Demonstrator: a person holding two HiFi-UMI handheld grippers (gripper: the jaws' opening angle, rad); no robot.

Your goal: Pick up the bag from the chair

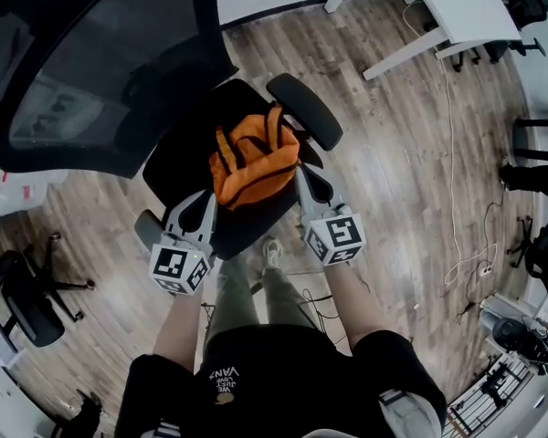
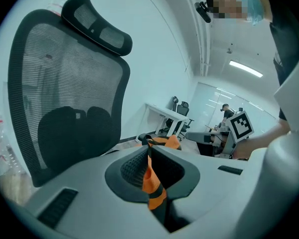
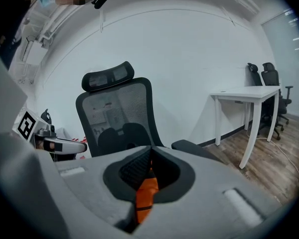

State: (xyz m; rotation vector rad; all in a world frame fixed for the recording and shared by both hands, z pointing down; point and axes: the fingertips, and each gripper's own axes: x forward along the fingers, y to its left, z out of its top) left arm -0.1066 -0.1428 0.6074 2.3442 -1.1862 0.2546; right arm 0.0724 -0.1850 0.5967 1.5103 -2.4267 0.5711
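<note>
An orange bag (image 1: 254, 165) with black trim hangs over the seat of a black mesh office chair (image 1: 187, 149), between my two grippers. My left gripper (image 1: 212, 194) is shut on the bag's left side; orange fabric (image 2: 150, 182) is pinched between its jaws. My right gripper (image 1: 300, 173) is shut on the bag's right side, with orange fabric (image 3: 145, 193) clamped between its jaws. In the right gripper view the chair (image 3: 120, 114) stands upright just beyond the jaws. Whether the bag touches the seat I cannot tell.
The chair's armrest (image 1: 303, 109) is close behind the right gripper, its backrest (image 1: 91, 71) to the far left. A white desk (image 1: 457, 12) stands at the back right. Another chair (image 1: 32, 295) is at the left. Cables (image 1: 461, 263) lie on the wood floor.
</note>
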